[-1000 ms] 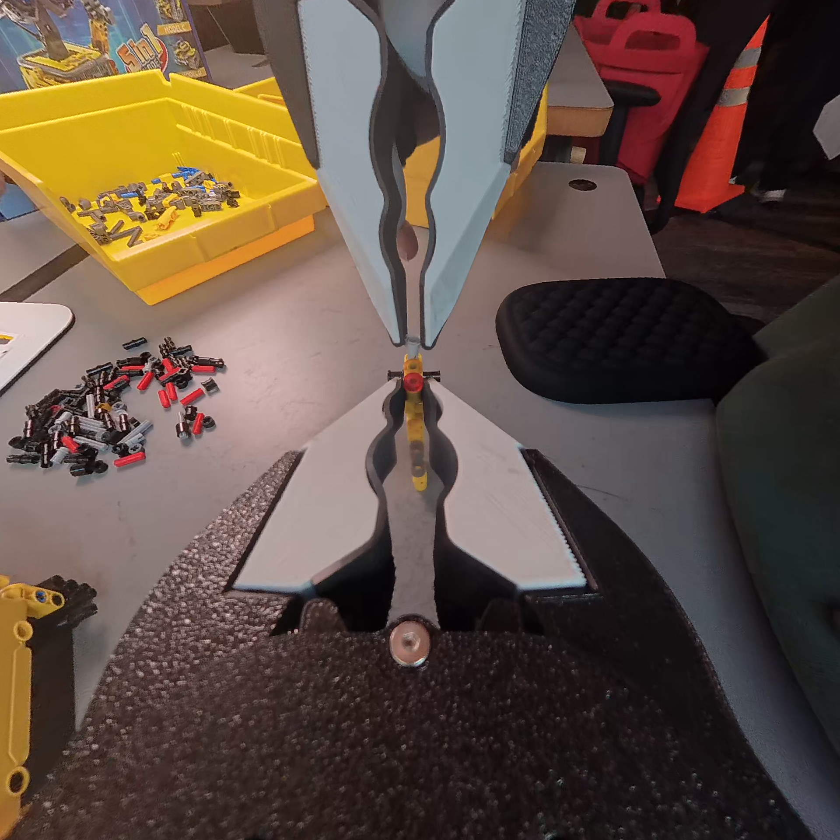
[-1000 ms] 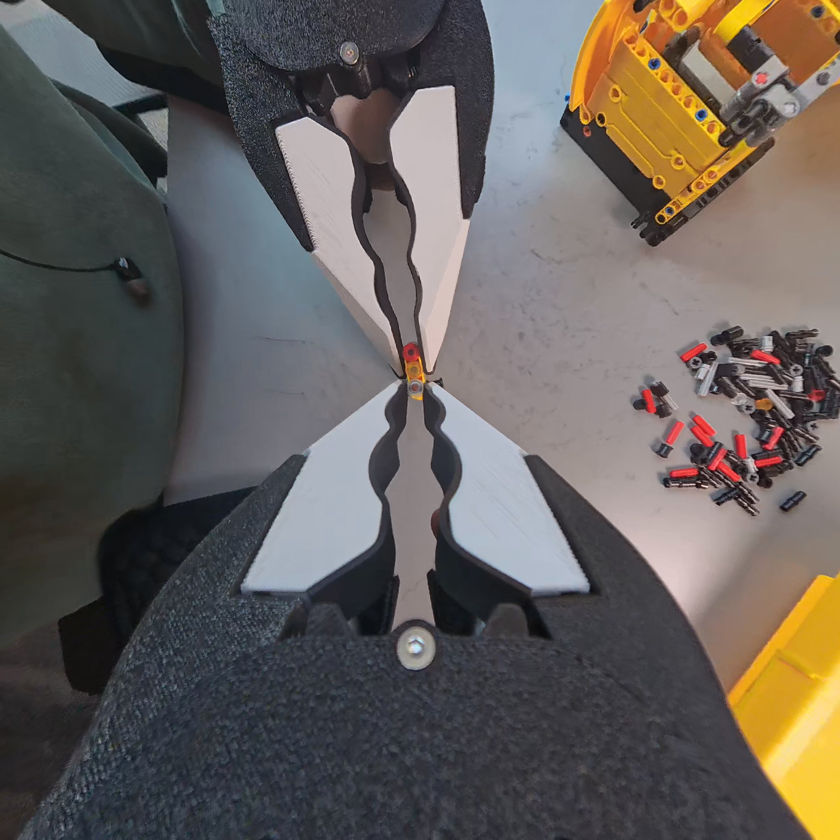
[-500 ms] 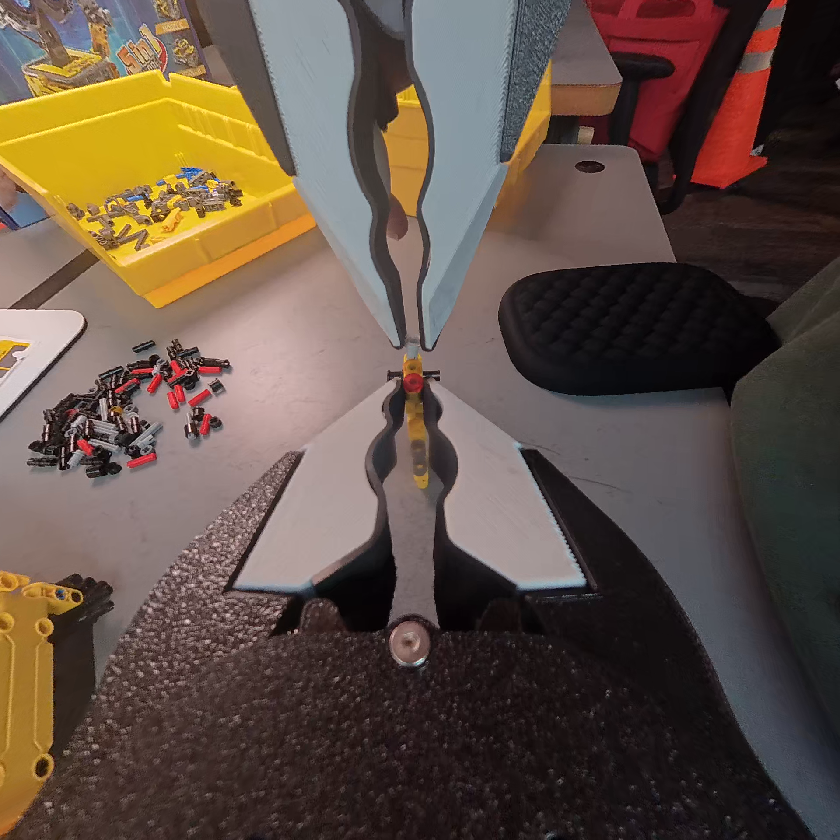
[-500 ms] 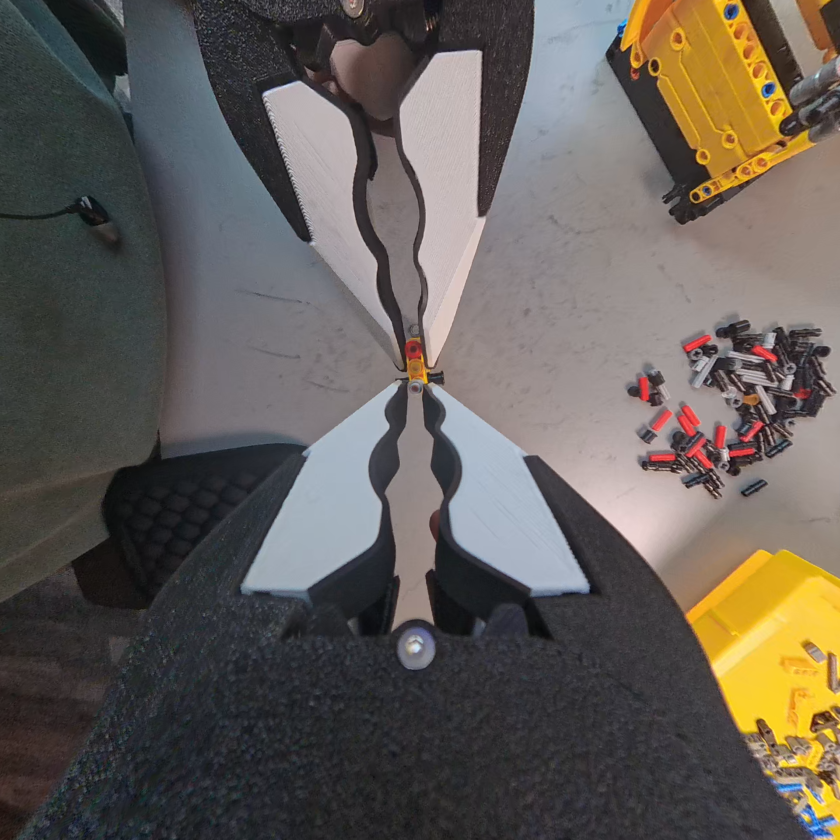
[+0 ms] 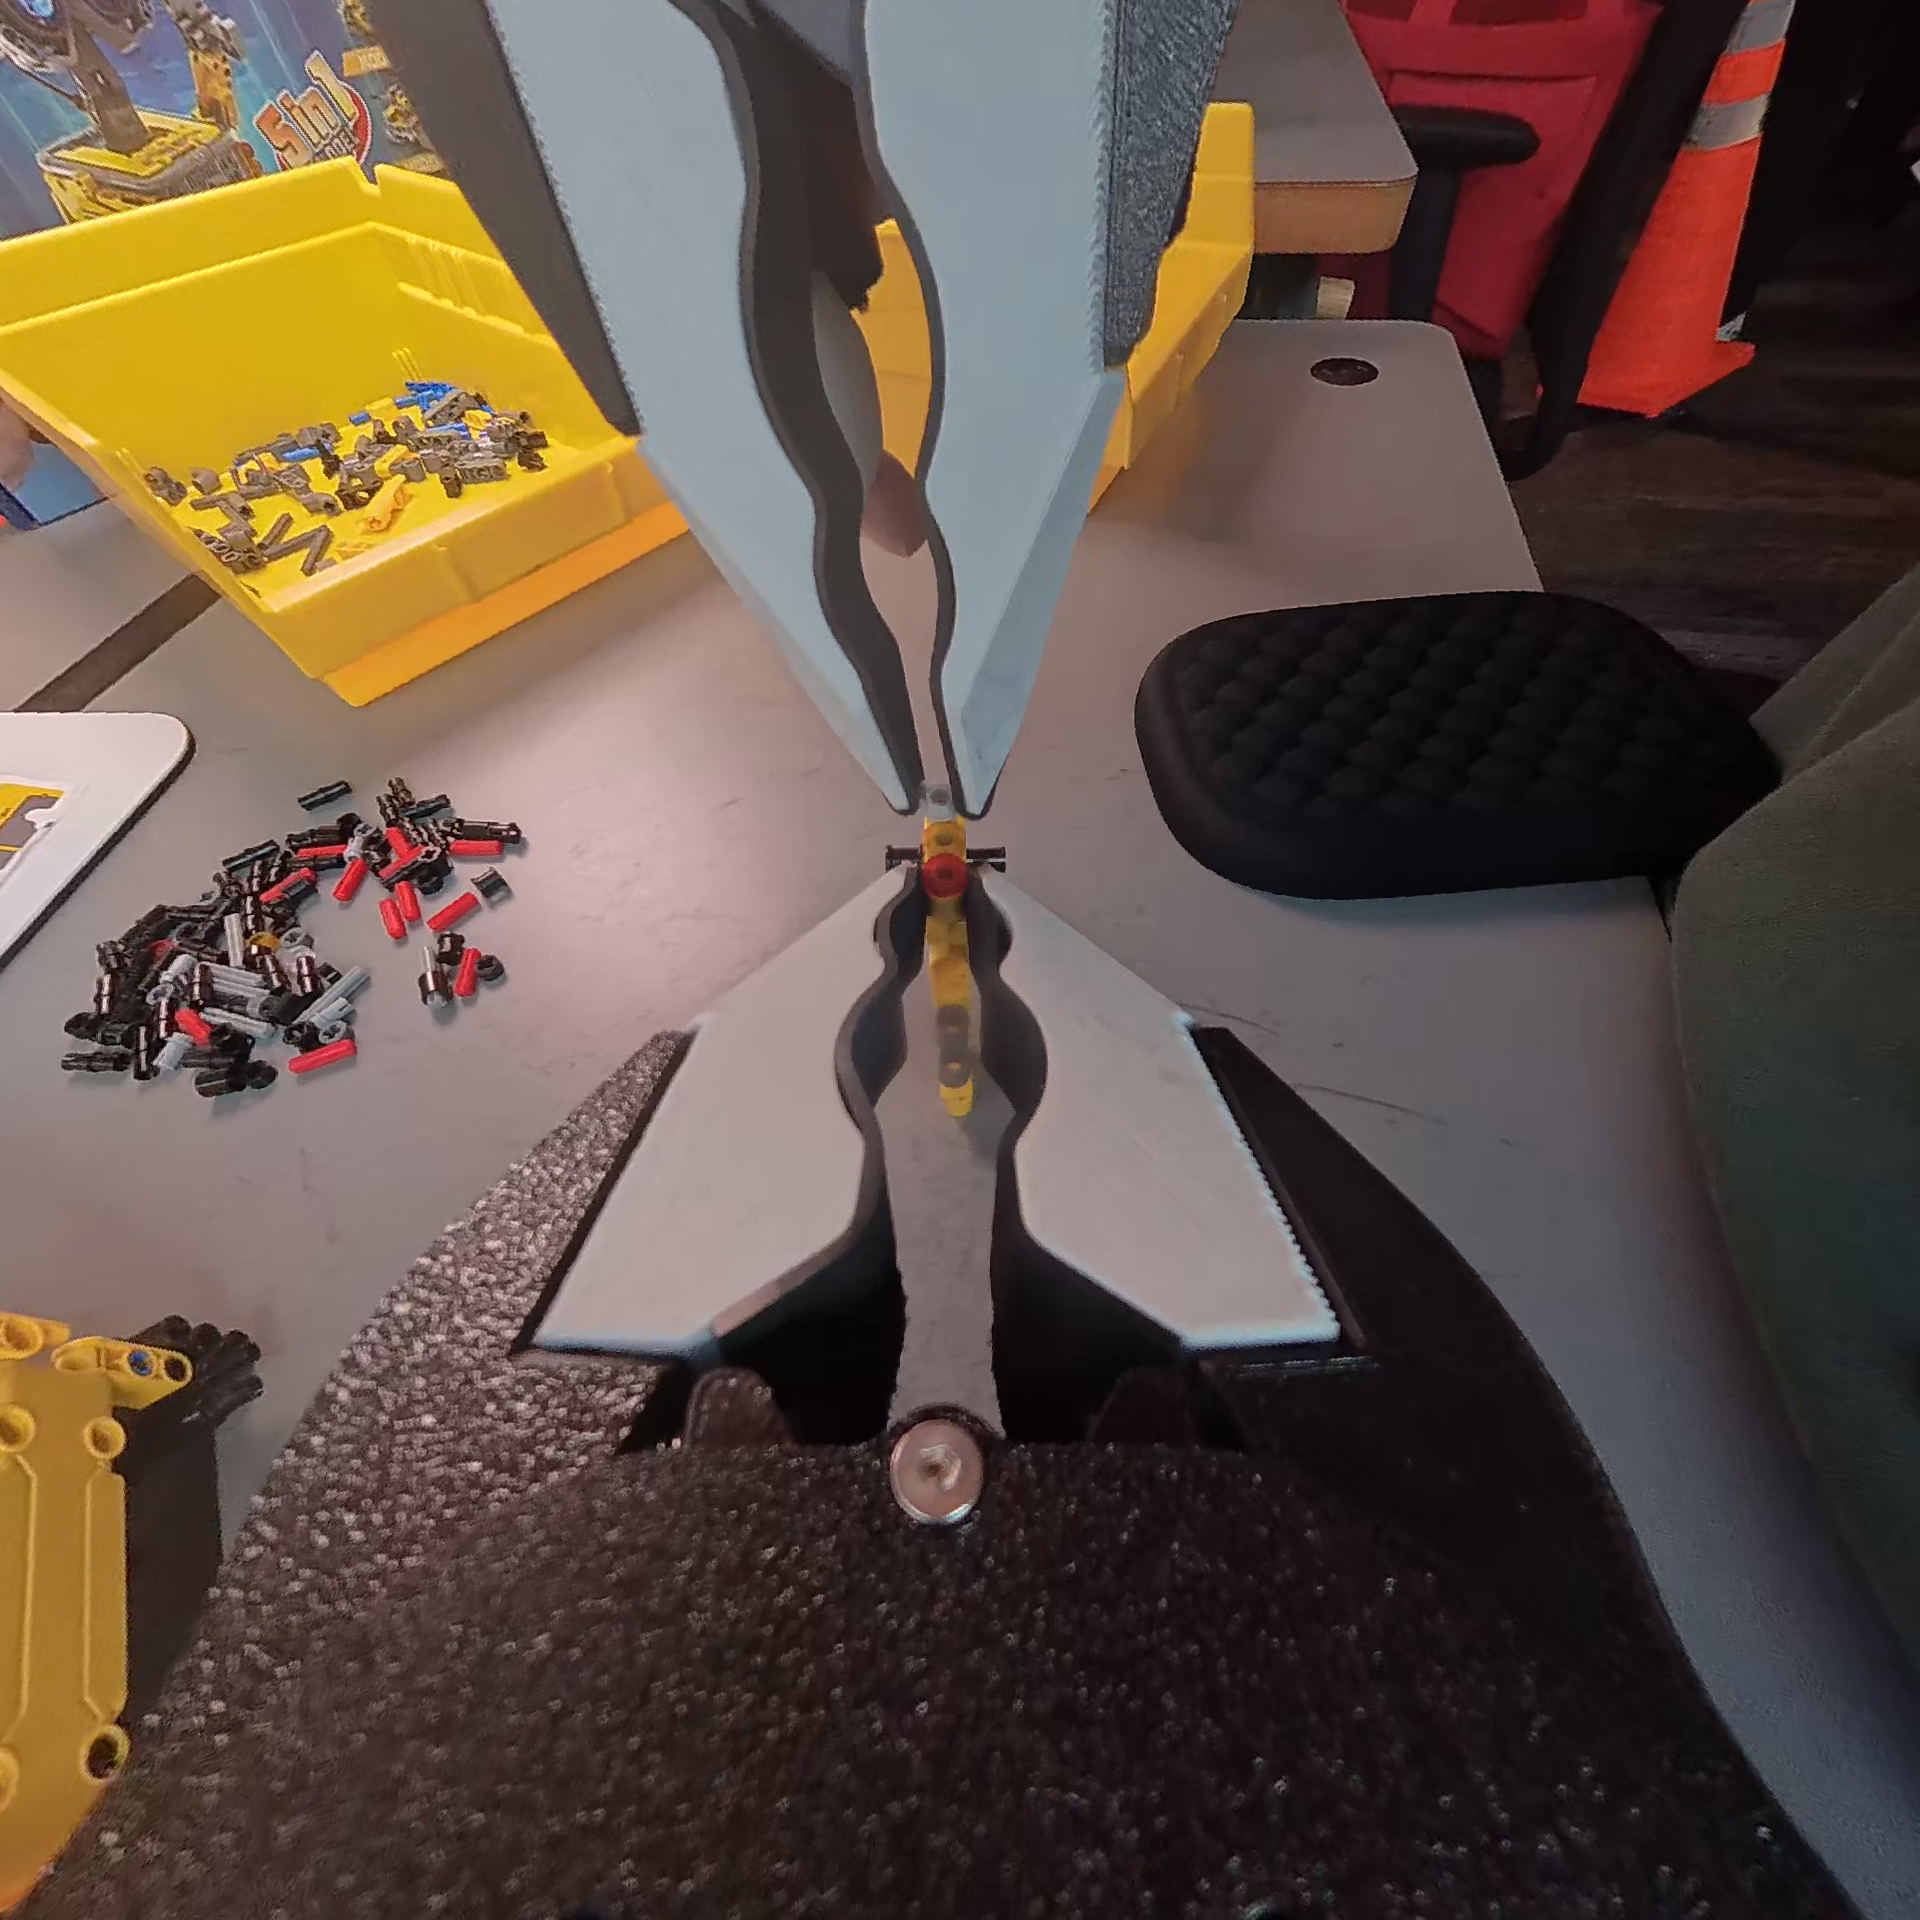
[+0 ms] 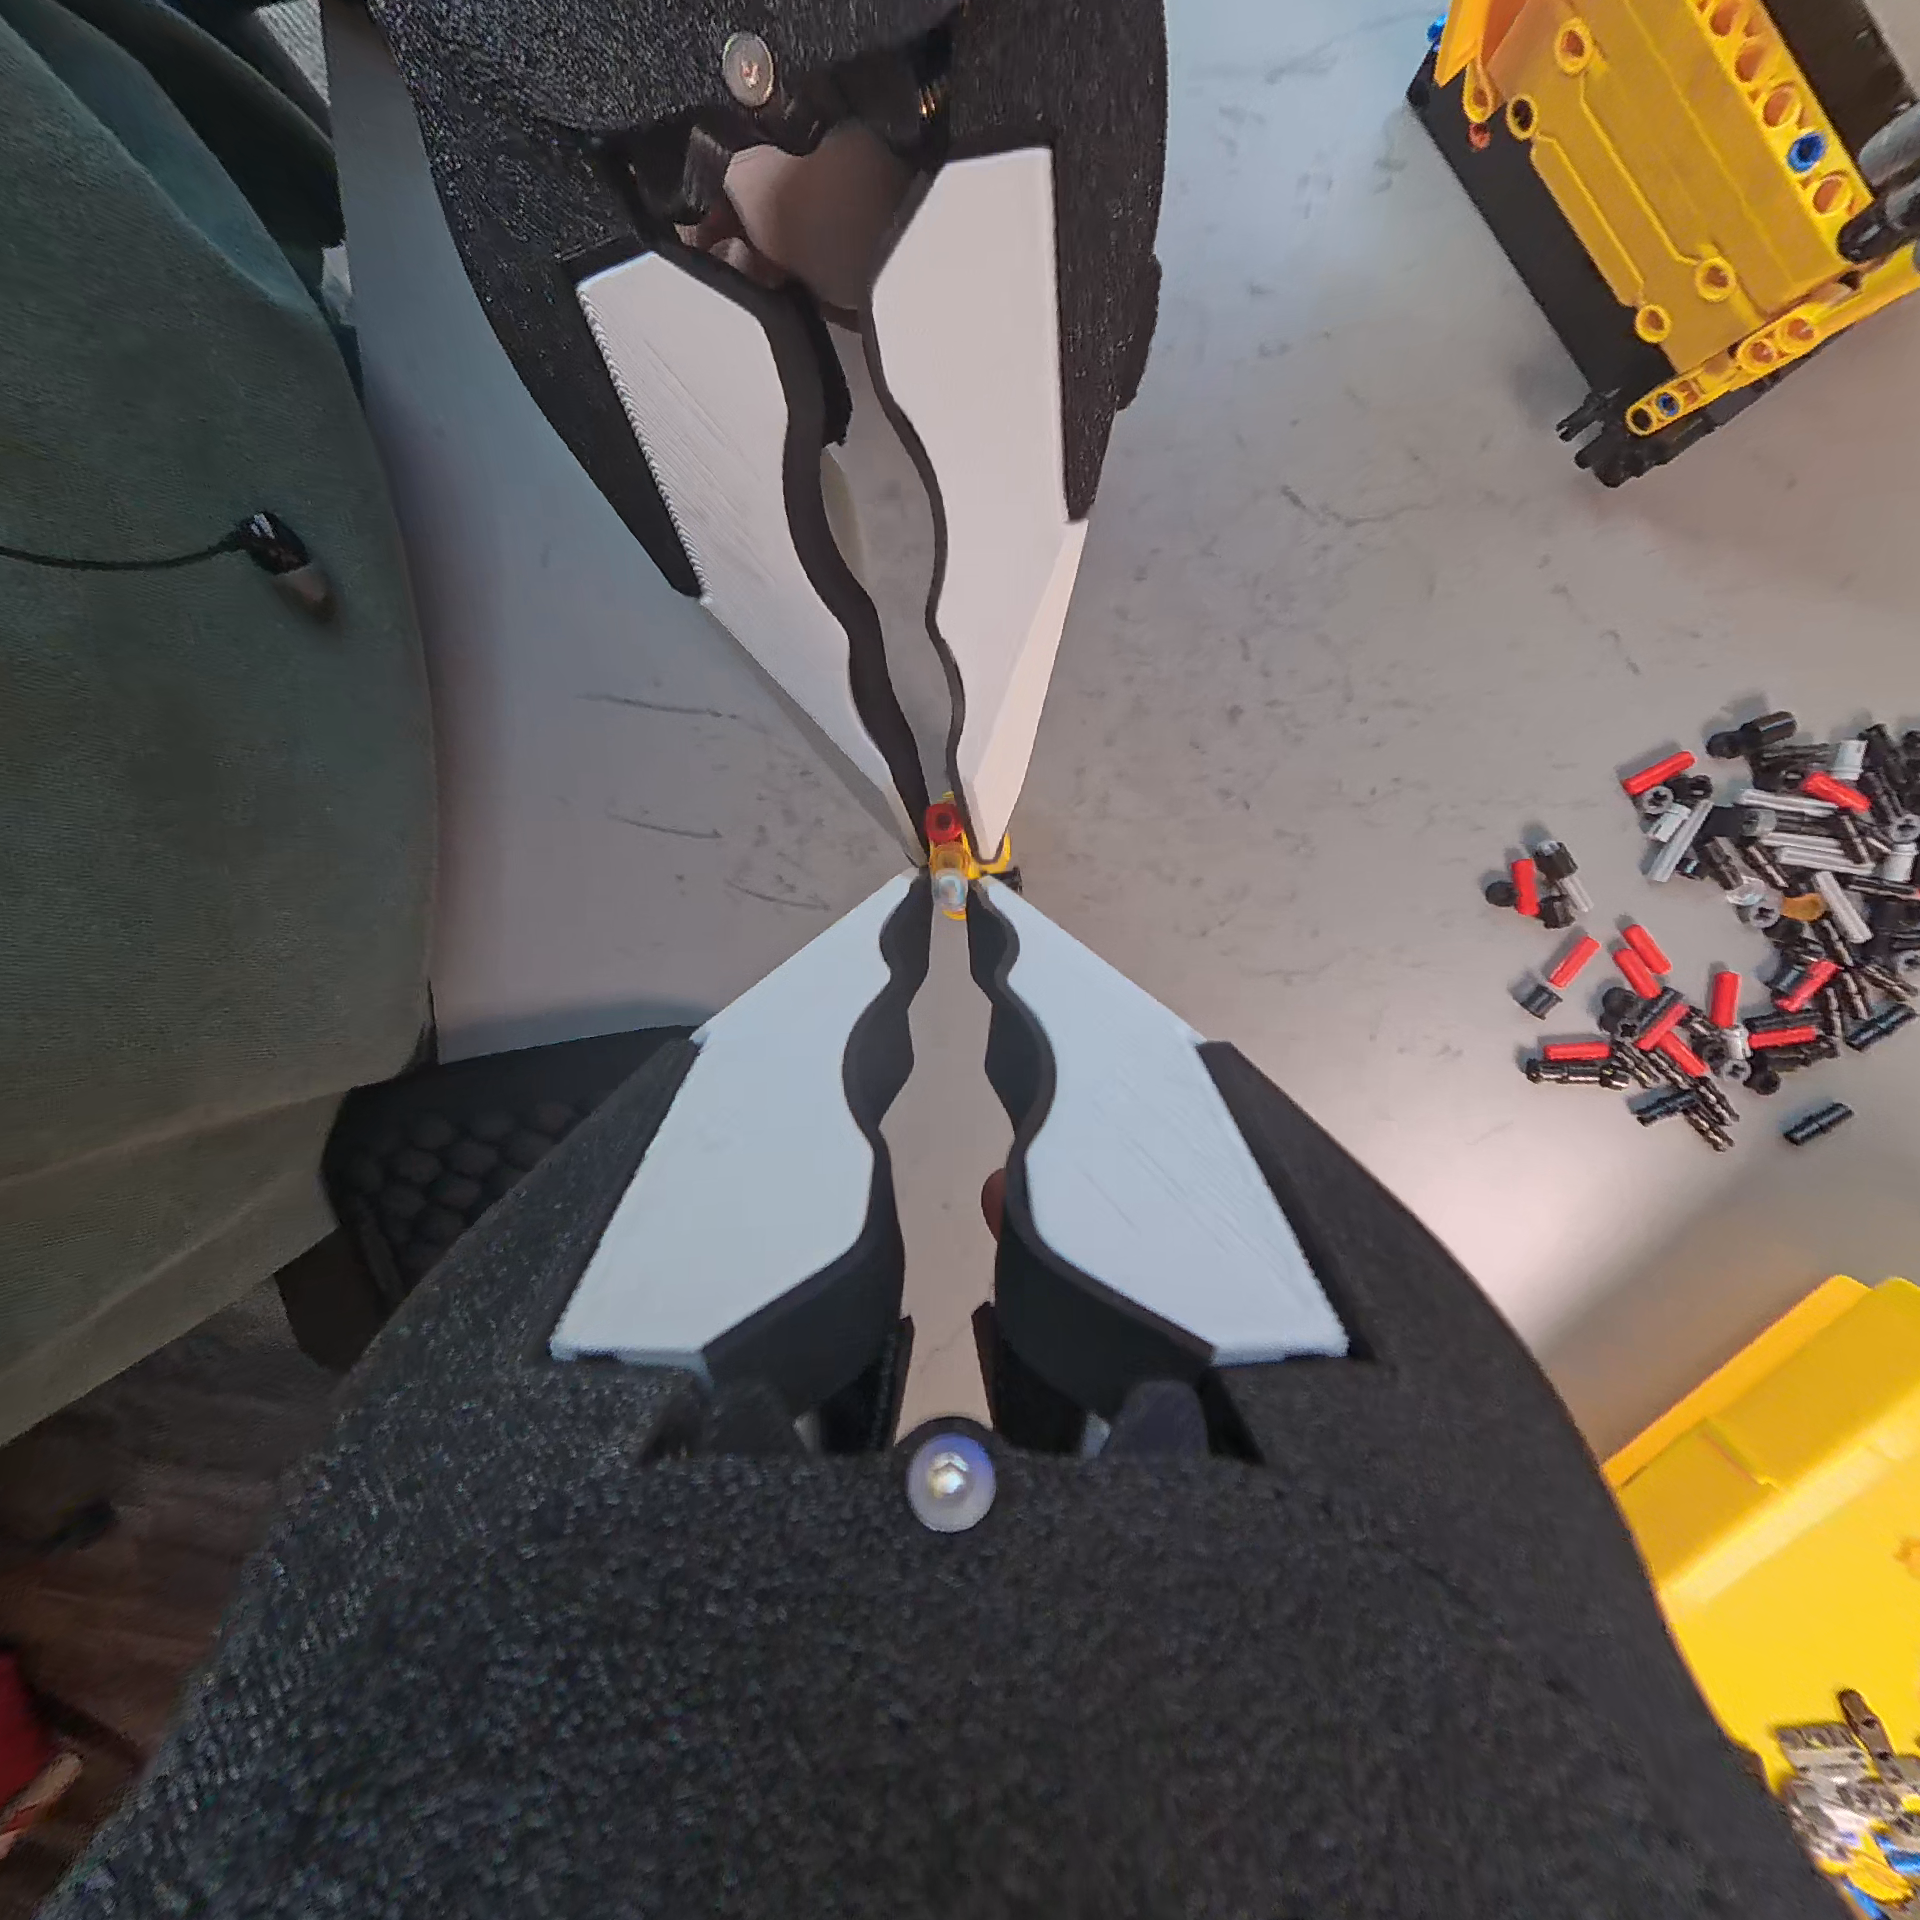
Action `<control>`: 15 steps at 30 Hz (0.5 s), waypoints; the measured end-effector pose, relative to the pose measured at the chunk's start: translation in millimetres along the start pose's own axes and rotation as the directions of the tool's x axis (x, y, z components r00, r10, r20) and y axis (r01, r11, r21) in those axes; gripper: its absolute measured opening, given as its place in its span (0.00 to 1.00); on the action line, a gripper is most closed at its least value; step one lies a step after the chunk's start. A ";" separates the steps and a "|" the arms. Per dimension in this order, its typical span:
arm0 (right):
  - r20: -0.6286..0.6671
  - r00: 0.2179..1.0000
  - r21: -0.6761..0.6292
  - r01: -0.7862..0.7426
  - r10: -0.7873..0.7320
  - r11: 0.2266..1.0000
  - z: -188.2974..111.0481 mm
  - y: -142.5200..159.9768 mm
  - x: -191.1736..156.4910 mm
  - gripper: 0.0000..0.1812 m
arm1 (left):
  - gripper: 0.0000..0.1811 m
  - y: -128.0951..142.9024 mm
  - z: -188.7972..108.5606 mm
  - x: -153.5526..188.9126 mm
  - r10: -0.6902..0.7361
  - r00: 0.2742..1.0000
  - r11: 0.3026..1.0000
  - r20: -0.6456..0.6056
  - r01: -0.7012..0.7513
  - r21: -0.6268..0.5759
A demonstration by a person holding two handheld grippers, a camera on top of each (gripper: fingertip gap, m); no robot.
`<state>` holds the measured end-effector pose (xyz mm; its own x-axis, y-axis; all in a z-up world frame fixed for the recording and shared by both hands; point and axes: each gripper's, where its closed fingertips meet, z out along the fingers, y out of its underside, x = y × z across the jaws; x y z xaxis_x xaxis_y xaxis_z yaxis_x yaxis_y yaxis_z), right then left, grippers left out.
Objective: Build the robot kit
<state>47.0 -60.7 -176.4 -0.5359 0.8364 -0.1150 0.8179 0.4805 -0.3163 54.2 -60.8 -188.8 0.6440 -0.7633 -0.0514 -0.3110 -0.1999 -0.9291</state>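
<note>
Here, counts: two hand-held grippers, one thin yellow plastic beam with a red pin (image 5: 943,940).
Left hand-held gripper (image 5: 943,899): clenched on the beam.
Right hand-held gripper (image 6: 948,894): grasping a small grey pin (image 6: 948,886) at the beam's far end, above the grey tabletop (image 5: 644,707).
Left view only: two yellow plastic bins (image 5: 312,312).

— Where do the two grippers sit in each frame?

— In the left wrist view, the left gripper (image 5: 943,883) rises from the bottom centre, its pale fingers (image 5: 1091,1091) converging to a point mid-frame. The right gripper (image 5: 935,805) descends from the top centre, tip to tip with it. The right wrist view mirrors this: right gripper (image 6: 948,891) below, left gripper (image 6: 951,831) above.

— How do the jaws stand?

— Both pairs are pinched nearly together at the tips, wavy black inner pads apart further back.
</note>
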 end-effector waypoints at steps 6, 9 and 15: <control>0.004 1.000 0.001 0.021 -0.021 1.000 1.0 1.5 -1.4 0.03 | 0.04 -0.1 0.1 0.8 -0.004 1.000 1.000 -0.005 0.004 0.003; -0.002 1.000 0.042 0.005 -0.005 0.999 0.3 1.5 0.1 0.03 | 0.04 0.4 -0.5 -0.4 -0.009 1.000 1.000 -0.003 0.010 0.002; -0.009 0.997 0.199 -0.068 0.072 0.978 -1.1 1.1 3.3 0.03 | 0.04 0.5 -0.8 -2.6 -0.026 1.000 1.000 0.002 0.026 0.005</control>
<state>46.4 -57.1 -176.1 -0.4739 0.8712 -0.1286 0.7945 0.3599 -0.4892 51.8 -59.5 -188.8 0.6531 -0.7568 -0.0277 -0.2906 -0.2167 -0.9320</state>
